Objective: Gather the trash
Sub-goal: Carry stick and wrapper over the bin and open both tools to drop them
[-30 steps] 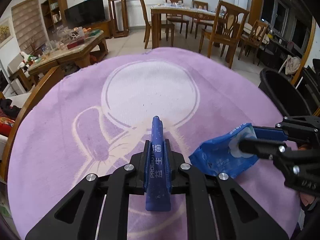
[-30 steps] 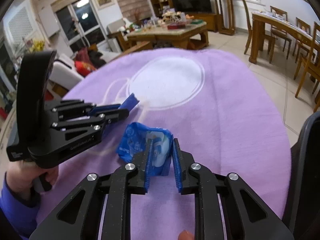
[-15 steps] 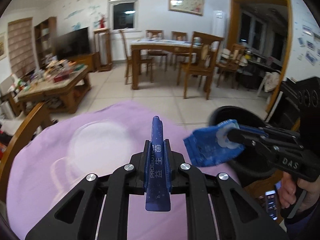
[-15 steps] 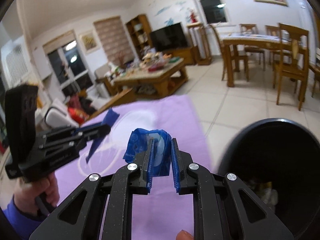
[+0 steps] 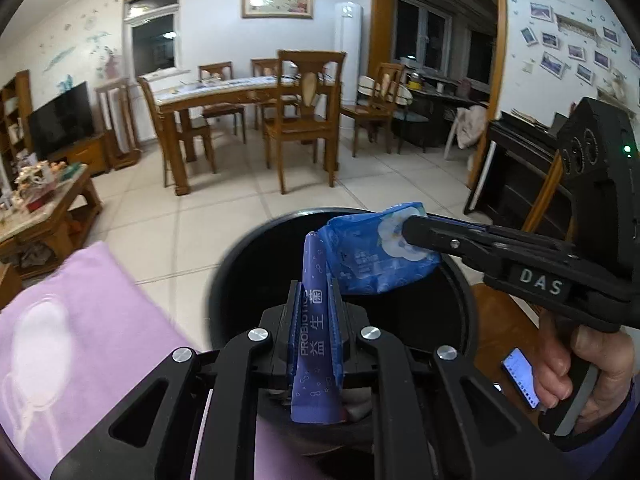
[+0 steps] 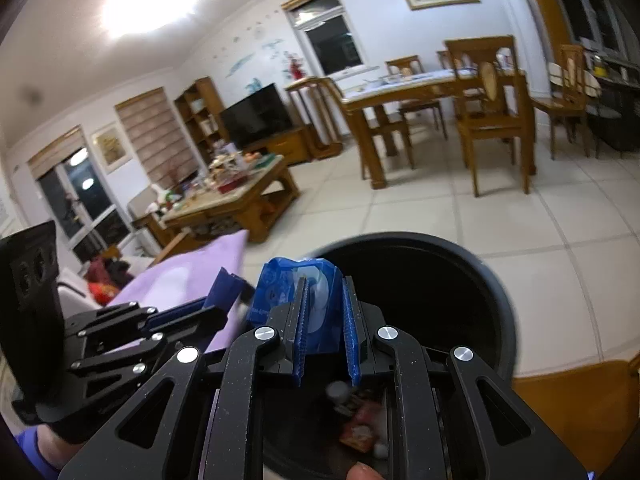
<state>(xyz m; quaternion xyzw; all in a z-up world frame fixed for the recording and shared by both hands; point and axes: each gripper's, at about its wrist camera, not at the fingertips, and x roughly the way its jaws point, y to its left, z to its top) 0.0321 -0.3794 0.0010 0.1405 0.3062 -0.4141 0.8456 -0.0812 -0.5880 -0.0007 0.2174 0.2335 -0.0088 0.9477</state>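
My left gripper (image 5: 314, 292) is shut on a dark blue probiotic sachet (image 5: 316, 344) and holds it over the black trash bin (image 5: 240, 264). My right gripper (image 6: 324, 300) is shut on a crumpled blue wrapper (image 6: 280, 284), also over the bin (image 6: 460, 272). In the left wrist view the wrapper (image 5: 372, 260) hangs from the right gripper's tip, just right of the sachet's end. In the right wrist view the left gripper (image 6: 216, 312) is at the left with the sachet (image 6: 224, 288). Some trash (image 6: 360, 428) lies in the bin's bottom.
The purple tablecloth (image 5: 80, 340) is at the lower left, and it also shows in the right wrist view (image 6: 188, 272). A wooden surface (image 6: 580, 400) is right of the bin. Beyond are a tiled floor, a dining table with chairs (image 5: 248, 120) and a cluttered coffee table (image 6: 232, 196).
Both grippers have swung right from above the purple cloth to above the bin's mouth, each still holding its piece of trash.
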